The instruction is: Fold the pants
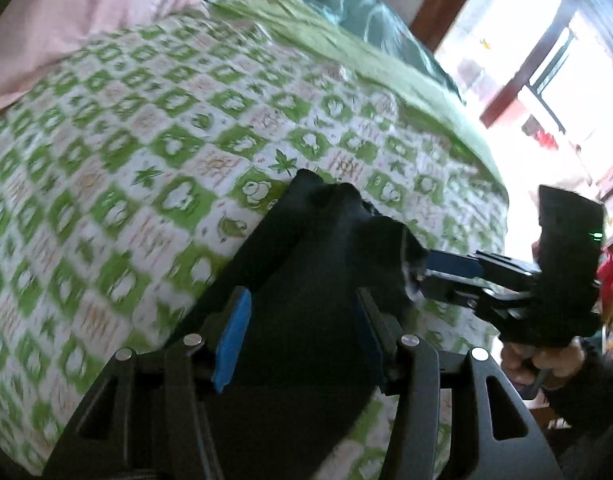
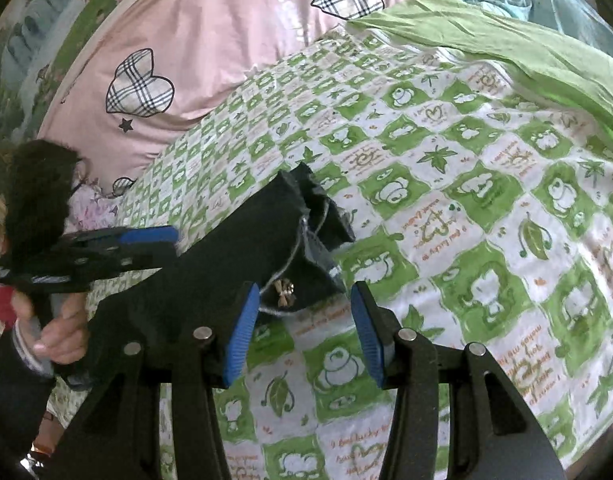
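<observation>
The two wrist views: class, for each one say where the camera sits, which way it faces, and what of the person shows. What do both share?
Left wrist: sits behind the left gripper, facing across the bed; dark pants fill its jaws; the right gripper and hand show at right.
Right wrist: sits behind the right gripper, jaws apart, facing the pink duvet; the left gripper shows at left.
Shared: pants, green-checked sheet.

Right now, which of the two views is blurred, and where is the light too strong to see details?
Left wrist view: the green-and-white patterned bedsheet is smeared by motion blur, and the bright window at upper right is washed out. Right wrist view: the same sheet is sharp and evenly lit, the dark folded pants showing little detail; both views bend at the edges.
</observation>
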Demonstrator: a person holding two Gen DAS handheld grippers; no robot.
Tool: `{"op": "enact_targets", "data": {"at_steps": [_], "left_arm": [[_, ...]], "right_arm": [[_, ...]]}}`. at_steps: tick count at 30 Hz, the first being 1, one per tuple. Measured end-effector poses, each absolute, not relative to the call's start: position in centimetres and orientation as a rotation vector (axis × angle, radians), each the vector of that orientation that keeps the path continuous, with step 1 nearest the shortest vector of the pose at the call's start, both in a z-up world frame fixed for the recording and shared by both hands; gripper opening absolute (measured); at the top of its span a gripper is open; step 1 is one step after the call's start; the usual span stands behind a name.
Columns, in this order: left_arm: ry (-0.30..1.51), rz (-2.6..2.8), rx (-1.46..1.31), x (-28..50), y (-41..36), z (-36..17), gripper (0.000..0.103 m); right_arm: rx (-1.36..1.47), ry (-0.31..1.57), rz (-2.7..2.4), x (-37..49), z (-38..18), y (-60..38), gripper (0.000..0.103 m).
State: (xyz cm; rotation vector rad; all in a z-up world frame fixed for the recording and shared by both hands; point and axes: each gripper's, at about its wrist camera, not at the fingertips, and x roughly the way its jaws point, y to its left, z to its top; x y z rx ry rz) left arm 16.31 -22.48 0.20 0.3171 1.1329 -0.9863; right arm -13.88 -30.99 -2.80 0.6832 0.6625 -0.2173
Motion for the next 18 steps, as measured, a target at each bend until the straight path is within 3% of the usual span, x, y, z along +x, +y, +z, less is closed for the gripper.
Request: {"op": "enact_targets", "data": {"at_steps": [4, 5, 6, 7, 8, 10, 18], "left_arm": [[1.166, -1.033, 0.407, 17.0, -24.9, -1.2, 0.05], [1.165, -1.041, 0.431, 16.9, -25.3, -1.4, 0.049], [1.162, -1.044, 0.446, 16.9, -25.4, -1.6, 0.038], [1.159, -1.052, 0.465, 16.9, -25.7, -1.8, 0.018], [1.161, -1.063, 0.473, 16.9, -25.8, -1.9, 0.01], [1.128, -1.07, 0.478, 16.7, -25.9, -1.6, 0.006], [1.022, -1.038, 0.432, 18.4, -25.7, 2.3, 0.004]], "right_arm": [[0.684, 0.673, -0.183, -13.2, -3.3, -30.8, 0.049], [0.681, 0.67, -0.178, -13.1, -3.4, -30.8, 0.045], [0.679, 0.667, -0.175, -13.1, -3.5, -30.7, 0.039], [0.678, 0.667, -0.17, -13.1, -3.6, -30.8, 0.025], [0.681, 0.67, -0.163, -13.0, -3.7, -30.8, 0.012], [0.681, 0.666, -0.152, -12.9, -3.7, -30.8, 0.009], [0.637, 0.547, -0.149, -12.4, -0.1, -31.6, 0.008]]}}
